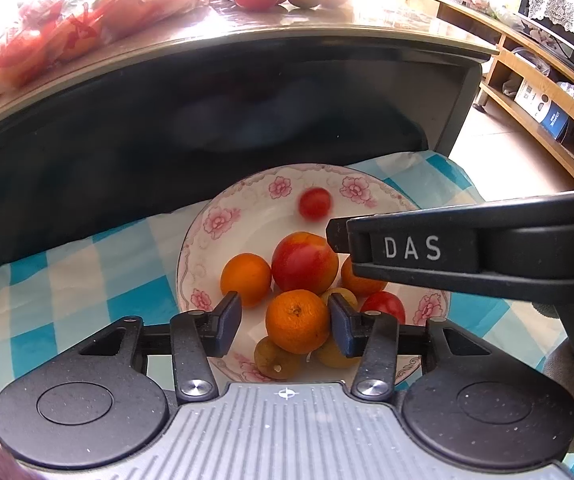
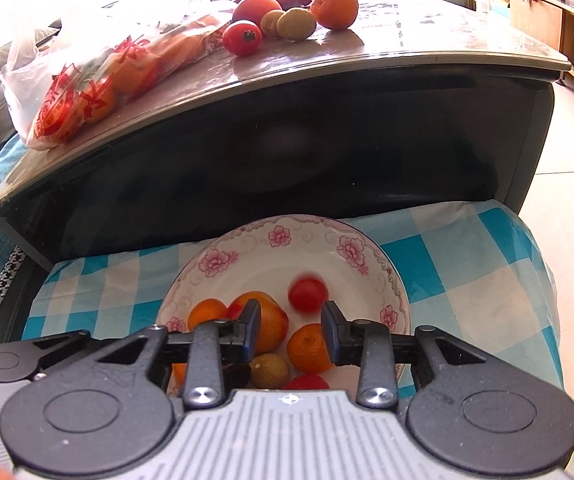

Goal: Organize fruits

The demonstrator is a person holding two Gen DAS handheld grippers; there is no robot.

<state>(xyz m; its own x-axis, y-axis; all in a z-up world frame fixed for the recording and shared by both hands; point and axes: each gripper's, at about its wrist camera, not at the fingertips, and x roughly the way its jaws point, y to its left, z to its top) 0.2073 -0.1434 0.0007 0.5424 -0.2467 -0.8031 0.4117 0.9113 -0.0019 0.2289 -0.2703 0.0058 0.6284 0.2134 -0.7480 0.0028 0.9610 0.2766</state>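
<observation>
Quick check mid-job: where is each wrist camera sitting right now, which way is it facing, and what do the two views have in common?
Left wrist: on the left gripper, angled down at the floral plate; own open fingers and the right gripper crossing at right.
Right wrist: on the right gripper, angled down at the plate; own open fingers show.
Shared: the plate of fruit, blurred small tomato, checked cloth, table.

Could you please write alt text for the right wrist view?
The right gripper hangs with jaws open and empty above a floral plate of oranges, a blurred small tomato and other fruit, on a blue checked cloth. Behind, a glossy table carries loose fruit and a bag of oranges.
</observation>
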